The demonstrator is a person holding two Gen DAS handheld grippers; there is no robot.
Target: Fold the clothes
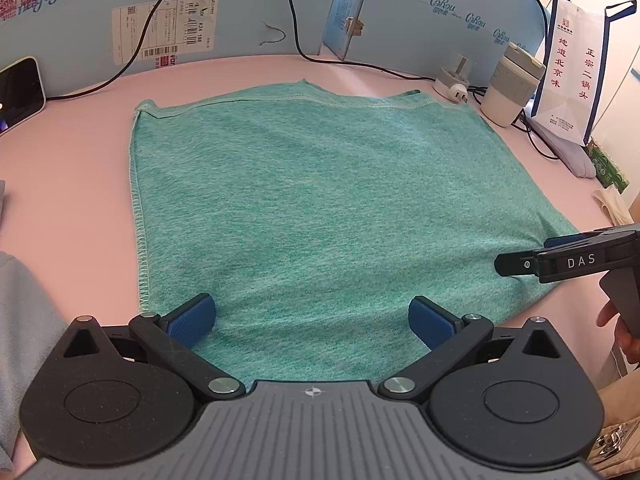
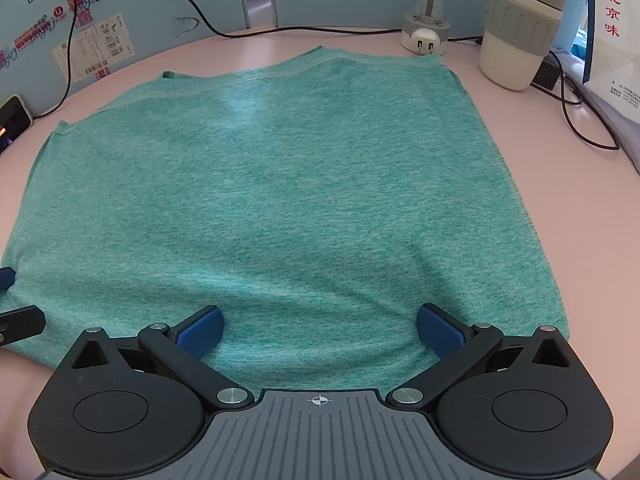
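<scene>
left wrist view: both grippers gape wide, empty, over the green garment's near edge. a one-layer pinch could skew the fold

"DAS" on the right tongs; "kidswant" on the blue box.

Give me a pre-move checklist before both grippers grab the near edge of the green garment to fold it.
1. Left gripper open: ok, jaws spread wide.
2. Right gripper open: ok, jaws spread wide.
3. Green garment lying flat on the pink table: ok, only slight ripples near the front edge.
4. Both grippers over the near edge: ok, cloth shows between each pair of fingers.
5. Fold path clear: ok, the cup and plug stand beyond the far edge.
6. Pads touching the cloth: cannot tell.
</scene>
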